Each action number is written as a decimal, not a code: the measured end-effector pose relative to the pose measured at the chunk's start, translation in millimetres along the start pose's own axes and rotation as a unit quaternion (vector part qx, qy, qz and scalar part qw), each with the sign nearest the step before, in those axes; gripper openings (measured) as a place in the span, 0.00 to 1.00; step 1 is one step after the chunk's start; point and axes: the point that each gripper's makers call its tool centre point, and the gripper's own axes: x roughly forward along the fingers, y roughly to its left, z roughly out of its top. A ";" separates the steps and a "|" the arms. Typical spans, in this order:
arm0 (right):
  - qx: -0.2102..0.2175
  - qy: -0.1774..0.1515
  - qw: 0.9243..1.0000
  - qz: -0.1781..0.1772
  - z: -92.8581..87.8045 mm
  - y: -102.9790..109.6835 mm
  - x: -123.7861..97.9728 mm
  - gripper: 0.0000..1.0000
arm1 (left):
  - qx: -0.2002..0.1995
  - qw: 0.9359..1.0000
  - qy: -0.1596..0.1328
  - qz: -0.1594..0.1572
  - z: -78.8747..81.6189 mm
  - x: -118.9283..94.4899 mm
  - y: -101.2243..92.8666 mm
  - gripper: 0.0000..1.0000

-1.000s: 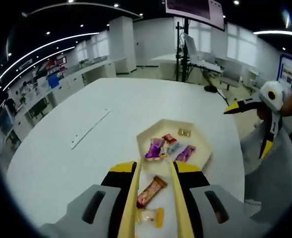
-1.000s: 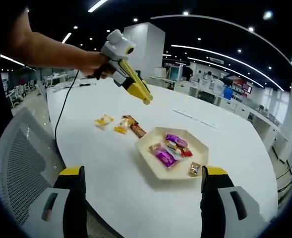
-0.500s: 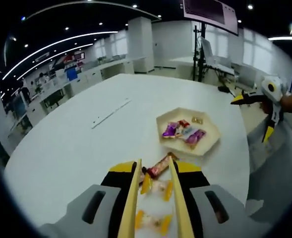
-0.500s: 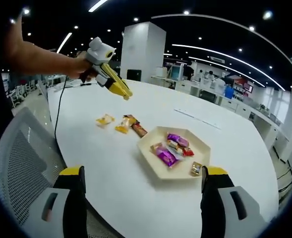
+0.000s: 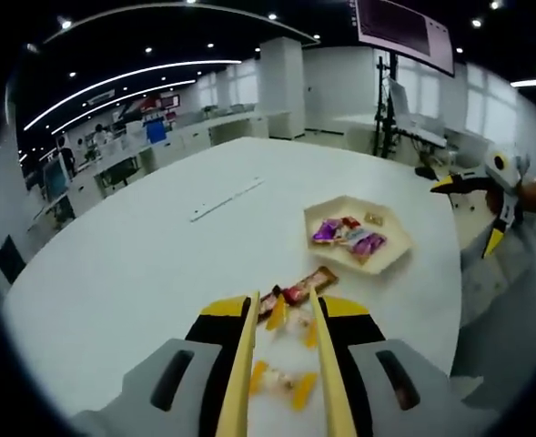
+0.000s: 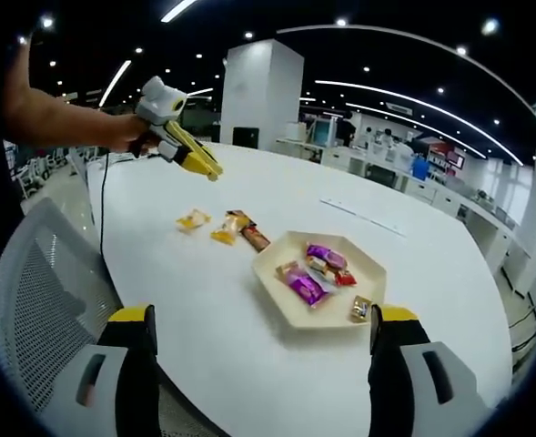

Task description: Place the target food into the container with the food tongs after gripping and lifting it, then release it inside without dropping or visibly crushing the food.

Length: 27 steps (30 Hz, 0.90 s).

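Snacks in wrappers lie on the white table [image 6: 249, 355] ahead of me: a brown bar [image 5: 309, 284], a yellow candy [image 5: 290, 320] just beside it, and a second yellow candy [image 5: 281, 382] a little apart, nearer my left gripper [image 5: 286, 364]. None of them is in the tray yet. In the left gripper view, my left jaws stand slightly apart, parallel, with nothing between their faces; both yellow candies show through the gap on the table below. My left gripper hangs above the table, clear of the surface, as the right gripper view shows, where it sits in a hand [image 6: 126, 135] over the far edge.

The hexagonal cream tray [image 6: 290, 314] rests on the table beyond the brown bar. Inside it lie purple, red and silver wrapped sweets [image 6: 315, 271] bunched together, plus one small gold-wrapped piece [image 6: 359, 309] off toward one corner.

My right gripper [image 5: 488, 205] is held off the table's edge, well away from the tray, jaws spread wide and empty. A grey mesh chair [image 6: 40, 309] stands by the table beneath it.
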 end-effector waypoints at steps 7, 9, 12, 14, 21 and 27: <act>0.001 0.000 1.000 0.002 0.1 0.3 0.5 0.96 | -0.025 0.999 -0.013 0.033 -2.0 -17.6 7.4 0.26; -0.001 0.001 1.000 0.004 0.1 1.6 0.5 0.96 | -0.026 0.998 -0.011 0.050 -7.5 -21.1 10.7 0.26; -0.002 0.002 1.000 0.006 -0.8 2.3 1.1 0.96 | -0.034 0.997 -0.012 0.063 -13.2 -23.8 11.9 0.26; -0.002 0.002 1.000 0.006 -0.4 2.4 0.8 0.96 | -0.042 0.996 -0.013 0.073 -15.4 -25.4 12.6 0.26; -0.004 0.002 1.000 0.007 0.0 3.1 0.6 0.96 | -0.040 0.996 -0.015 0.078 -14.6 -24.0 11.3 0.26; -0.003 0.002 1.000 0.006 -0.6 2.2 1.0 0.96 | -0.037 0.996 -0.005 0.082 -23.6 -19.7 9.2 0.26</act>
